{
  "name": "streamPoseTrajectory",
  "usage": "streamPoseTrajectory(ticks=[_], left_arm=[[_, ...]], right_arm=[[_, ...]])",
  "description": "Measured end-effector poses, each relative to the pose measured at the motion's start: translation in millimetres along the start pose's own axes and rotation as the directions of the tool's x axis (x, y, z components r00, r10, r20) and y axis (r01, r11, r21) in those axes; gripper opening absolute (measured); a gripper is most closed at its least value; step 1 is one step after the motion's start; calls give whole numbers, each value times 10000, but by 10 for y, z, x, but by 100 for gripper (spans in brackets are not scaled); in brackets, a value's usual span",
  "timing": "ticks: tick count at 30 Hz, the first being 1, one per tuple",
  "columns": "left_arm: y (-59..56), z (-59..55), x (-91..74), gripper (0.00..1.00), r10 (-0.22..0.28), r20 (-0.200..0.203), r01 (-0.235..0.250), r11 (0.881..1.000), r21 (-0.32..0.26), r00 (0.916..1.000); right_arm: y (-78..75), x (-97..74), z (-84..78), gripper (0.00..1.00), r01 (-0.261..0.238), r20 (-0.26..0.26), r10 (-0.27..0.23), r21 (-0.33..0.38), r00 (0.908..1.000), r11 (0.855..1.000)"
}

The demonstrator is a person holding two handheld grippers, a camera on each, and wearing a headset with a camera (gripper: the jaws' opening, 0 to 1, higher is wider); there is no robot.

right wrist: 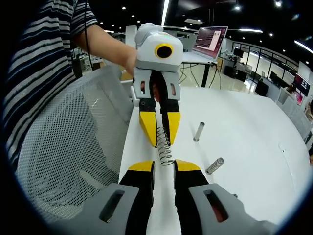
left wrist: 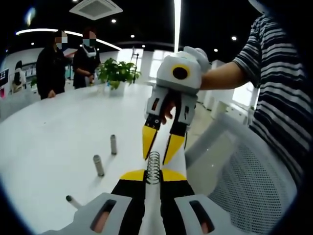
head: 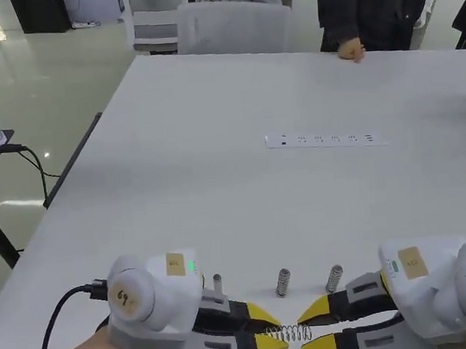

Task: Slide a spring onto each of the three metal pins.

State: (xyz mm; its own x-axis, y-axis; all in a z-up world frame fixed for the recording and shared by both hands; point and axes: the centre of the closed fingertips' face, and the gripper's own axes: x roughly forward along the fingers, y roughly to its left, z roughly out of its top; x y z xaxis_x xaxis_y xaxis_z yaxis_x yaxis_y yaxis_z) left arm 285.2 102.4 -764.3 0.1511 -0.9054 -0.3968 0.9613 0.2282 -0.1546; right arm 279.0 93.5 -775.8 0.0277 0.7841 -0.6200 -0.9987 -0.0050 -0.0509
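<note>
A loose spring (head: 292, 333) lies level between the two grippers near the table's front edge. My left gripper (head: 273, 333) is shut on one end of the spring (left wrist: 153, 166). My right gripper (head: 312, 330) faces it, open, with its yellow tips on either side of the spring's other end (right wrist: 165, 149). Just beyond stand three pins in a row. The left pin (head: 217, 283) is bare. The middle pin (head: 283, 282) and the right pin (head: 334, 278) each carry a spring. The bare pin (right wrist: 198, 132) also stands beyond the spring in the right gripper view.
A white power strip (head: 326, 140) lies mid-table. A person's hand (head: 352, 51) rests on the far edge, beside a grey chair (head: 232, 28). A black cable (head: 67, 303) trails off my left gripper. A mesh chair (right wrist: 73, 147) sits close behind the front edge.
</note>
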Motion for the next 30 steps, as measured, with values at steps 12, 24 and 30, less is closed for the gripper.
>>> streamPoseTrajectory(ticks=[12, 24, 30], left_arm=[[-45, -25, 11, 2, -412, -353, 421, 9988, 253, 9985], [-43, -47, 2, 2, -445, -383, 452, 9988, 166, 9983], [-36, -62, -3, 2, -407, -369, 412, 9991, 132, 9985]], right_arm=[[-19, 14, 19, 15, 189, 109, -189, 56, 9998, 9998], [18, 23, 13, 7, 124, -74, -126, -211, 9999, 9997], [18, -9, 52, 7, 188, 27, -187, -186, 9998, 9997]])
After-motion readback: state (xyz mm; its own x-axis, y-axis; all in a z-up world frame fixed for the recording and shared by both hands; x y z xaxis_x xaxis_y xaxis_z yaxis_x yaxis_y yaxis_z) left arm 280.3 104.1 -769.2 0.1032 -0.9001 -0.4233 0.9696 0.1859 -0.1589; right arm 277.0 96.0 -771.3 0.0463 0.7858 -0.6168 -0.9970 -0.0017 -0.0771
